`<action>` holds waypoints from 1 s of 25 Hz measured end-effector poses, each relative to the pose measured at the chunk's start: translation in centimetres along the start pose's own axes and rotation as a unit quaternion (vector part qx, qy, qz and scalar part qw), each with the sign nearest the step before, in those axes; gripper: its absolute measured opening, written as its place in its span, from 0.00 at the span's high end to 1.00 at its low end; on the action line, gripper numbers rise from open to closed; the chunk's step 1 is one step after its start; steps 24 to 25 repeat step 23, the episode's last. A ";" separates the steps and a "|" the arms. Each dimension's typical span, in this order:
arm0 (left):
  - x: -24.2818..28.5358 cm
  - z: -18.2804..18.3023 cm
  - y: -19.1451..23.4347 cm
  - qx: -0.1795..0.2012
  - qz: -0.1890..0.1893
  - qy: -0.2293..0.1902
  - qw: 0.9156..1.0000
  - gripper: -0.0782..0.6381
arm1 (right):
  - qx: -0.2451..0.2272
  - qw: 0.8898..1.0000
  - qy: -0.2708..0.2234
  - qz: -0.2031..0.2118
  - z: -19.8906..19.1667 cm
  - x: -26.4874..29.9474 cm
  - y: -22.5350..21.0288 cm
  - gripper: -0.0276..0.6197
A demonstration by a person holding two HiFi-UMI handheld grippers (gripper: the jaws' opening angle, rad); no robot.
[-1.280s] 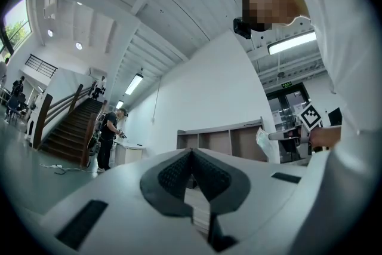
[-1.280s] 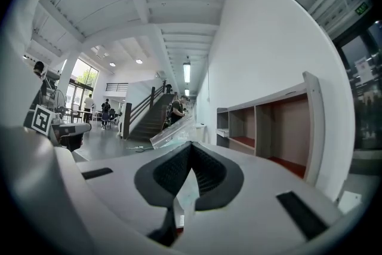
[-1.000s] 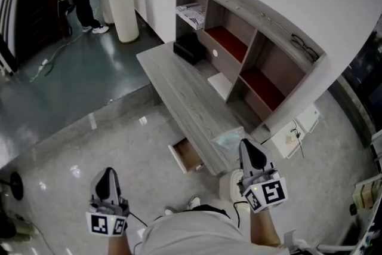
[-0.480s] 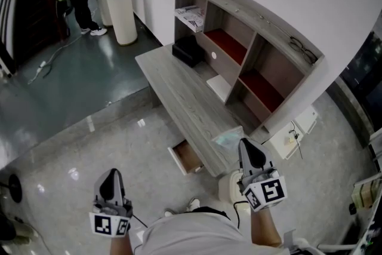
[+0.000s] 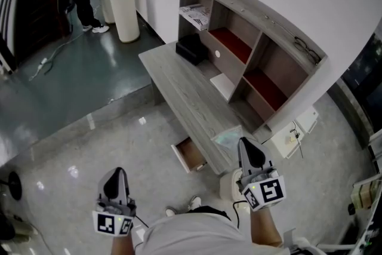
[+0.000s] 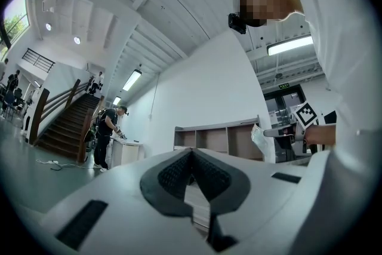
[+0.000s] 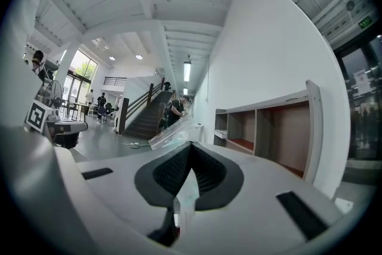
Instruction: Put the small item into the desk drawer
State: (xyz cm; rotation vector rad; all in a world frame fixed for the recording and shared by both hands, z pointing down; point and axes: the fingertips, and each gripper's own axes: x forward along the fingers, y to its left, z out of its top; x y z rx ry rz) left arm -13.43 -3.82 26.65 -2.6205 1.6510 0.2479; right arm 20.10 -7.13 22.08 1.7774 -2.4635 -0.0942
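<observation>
Head view: bare floor runs along the desk's front edge, where the drawer juts open near the right corner. Over that corner, the right gripper is clamped on a clear bag. The left gripper, jaws together and empty, hangs over the floor.

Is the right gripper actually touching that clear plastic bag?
Touching. The right gripper view shows the right gripper with its jaws shut on the bag, which sticks out past the tip.
</observation>
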 end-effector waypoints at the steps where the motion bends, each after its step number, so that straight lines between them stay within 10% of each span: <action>1: -0.2 0.0 0.2 0.000 0.001 0.001 1.000 0.87 | -0.001 1.000 0.000 0.001 0.1 0.1 0.2 0.92; 25: -3.5 0.6 3.6 -0.010 0.015 -0.007 1.000 0.87 | -0.008 1.000 -0.006 0.014 1.3 1.2 4.7 0.92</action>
